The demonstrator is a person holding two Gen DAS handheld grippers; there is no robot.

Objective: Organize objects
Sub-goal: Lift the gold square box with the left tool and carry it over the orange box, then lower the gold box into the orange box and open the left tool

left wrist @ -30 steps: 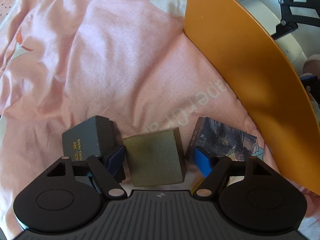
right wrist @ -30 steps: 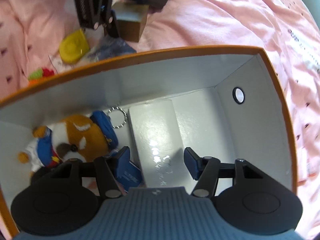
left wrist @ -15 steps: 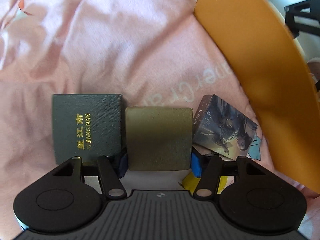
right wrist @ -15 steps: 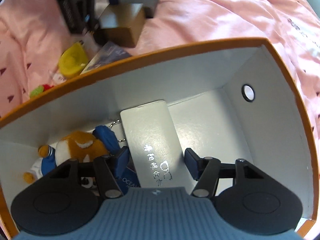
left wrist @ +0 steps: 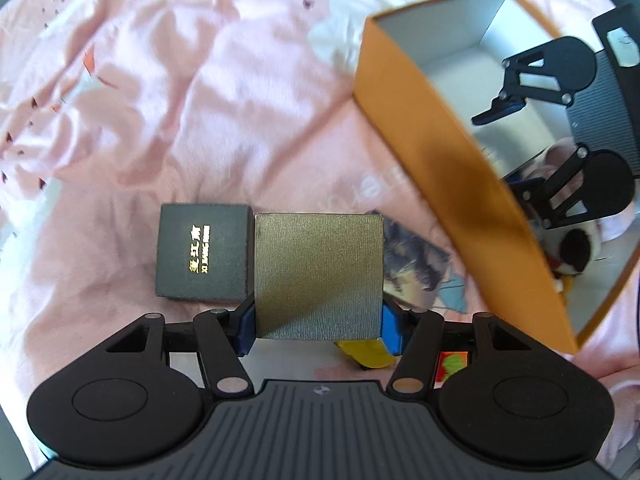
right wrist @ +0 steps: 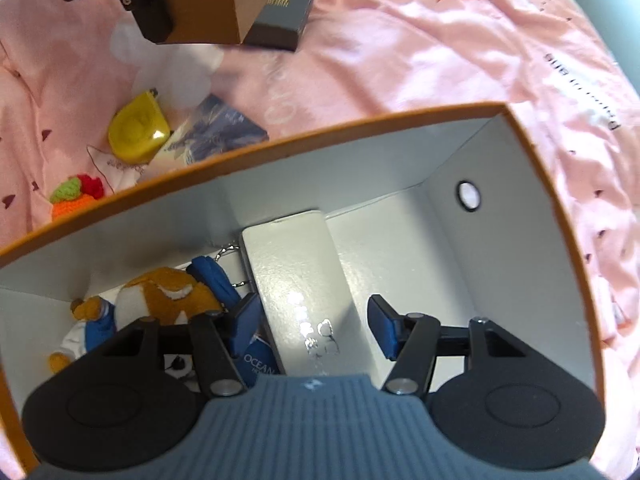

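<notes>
My left gripper [left wrist: 318, 326] is shut on a gold-brown square box [left wrist: 318, 276] and holds it above the pink bedsheet. The box also shows in the right wrist view [right wrist: 208, 12]. A dark grey box with gold lettering [left wrist: 202, 252] lies on the sheet to its left. My right gripper [right wrist: 314, 326] is open above a white rectangular box [right wrist: 298, 276] that lies inside the orange storage box [right wrist: 280, 142]. A plush toy [right wrist: 160, 296] lies in the storage box at the left.
A picture card box [right wrist: 224, 128], a yellow tape measure [right wrist: 136, 128] and a crocheted red-green-orange item [right wrist: 76, 196] lie on the sheet beside the storage box. The storage box wall [left wrist: 448, 168] stands to the right of my left gripper.
My left gripper closed on the gold-brown box and lifted it off the sheet. My right gripper drew up and back from the white box and stayed open.
</notes>
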